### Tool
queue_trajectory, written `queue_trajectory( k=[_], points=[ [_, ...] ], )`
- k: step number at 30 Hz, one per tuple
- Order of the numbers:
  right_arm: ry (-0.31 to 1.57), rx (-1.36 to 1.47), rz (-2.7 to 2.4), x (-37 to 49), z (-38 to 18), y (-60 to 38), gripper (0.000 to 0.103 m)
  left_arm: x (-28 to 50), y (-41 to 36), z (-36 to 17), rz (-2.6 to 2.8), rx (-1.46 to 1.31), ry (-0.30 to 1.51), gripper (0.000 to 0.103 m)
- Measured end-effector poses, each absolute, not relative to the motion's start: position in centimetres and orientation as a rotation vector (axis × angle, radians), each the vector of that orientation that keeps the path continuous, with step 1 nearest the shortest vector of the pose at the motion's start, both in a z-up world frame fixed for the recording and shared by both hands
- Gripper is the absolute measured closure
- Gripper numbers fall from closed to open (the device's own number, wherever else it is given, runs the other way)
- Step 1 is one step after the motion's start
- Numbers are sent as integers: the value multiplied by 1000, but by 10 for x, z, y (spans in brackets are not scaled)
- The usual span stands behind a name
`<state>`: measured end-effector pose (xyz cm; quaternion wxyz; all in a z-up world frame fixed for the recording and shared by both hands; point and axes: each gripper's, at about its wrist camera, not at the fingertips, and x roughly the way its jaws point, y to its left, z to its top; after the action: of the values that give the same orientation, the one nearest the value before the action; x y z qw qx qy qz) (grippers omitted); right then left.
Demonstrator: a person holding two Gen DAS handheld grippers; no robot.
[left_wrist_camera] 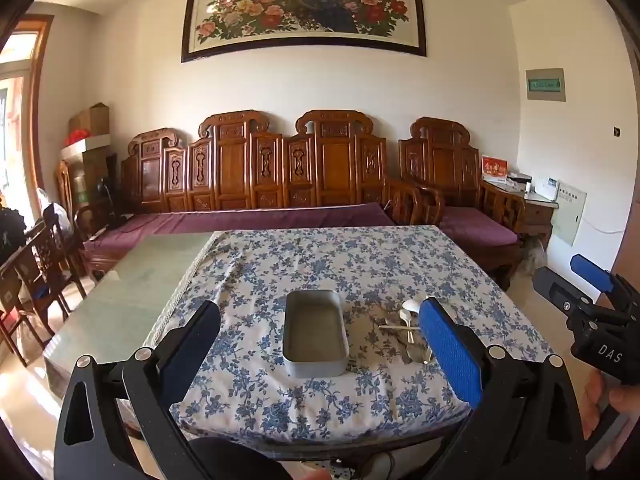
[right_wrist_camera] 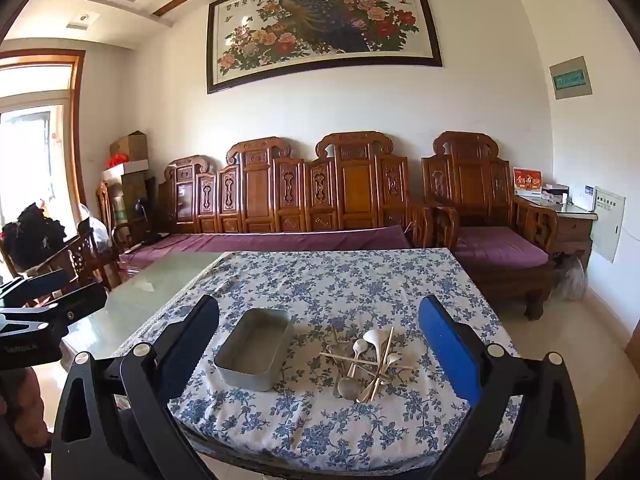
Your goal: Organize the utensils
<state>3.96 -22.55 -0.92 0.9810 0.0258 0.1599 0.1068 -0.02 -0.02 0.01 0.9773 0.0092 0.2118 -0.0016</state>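
Nothing is gripped yet: the left gripper (left_wrist_camera: 320, 354) and right gripper (right_wrist_camera: 318, 354) hover with jaws wide apart. The tangled pile of metal spoons and pale chopsticks (right_wrist_camera: 368, 364) lies at three o'clock of the empty grey rectangular metal tin (right_wrist_camera: 254, 350) on the blue-flowered tablecloth (right_wrist_camera: 340, 280). Next, I judge, one utensil must be singled out.

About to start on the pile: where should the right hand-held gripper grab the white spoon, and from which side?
Probably by the bowl of the white spoon. It sits on top at the far edge of the utensil pile, while its handle runs down under the crossed chopsticks. Come from above, with the open right hand-held gripper straddling the bowl.
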Motion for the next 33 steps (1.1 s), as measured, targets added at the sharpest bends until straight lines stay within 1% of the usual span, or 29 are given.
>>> queue_trajectory(
  k=[33],
  points=[
    [306, 58, 226, 34, -4, -225, 2, 0, -2, 1, -5, 6, 425, 7]
  ],
)
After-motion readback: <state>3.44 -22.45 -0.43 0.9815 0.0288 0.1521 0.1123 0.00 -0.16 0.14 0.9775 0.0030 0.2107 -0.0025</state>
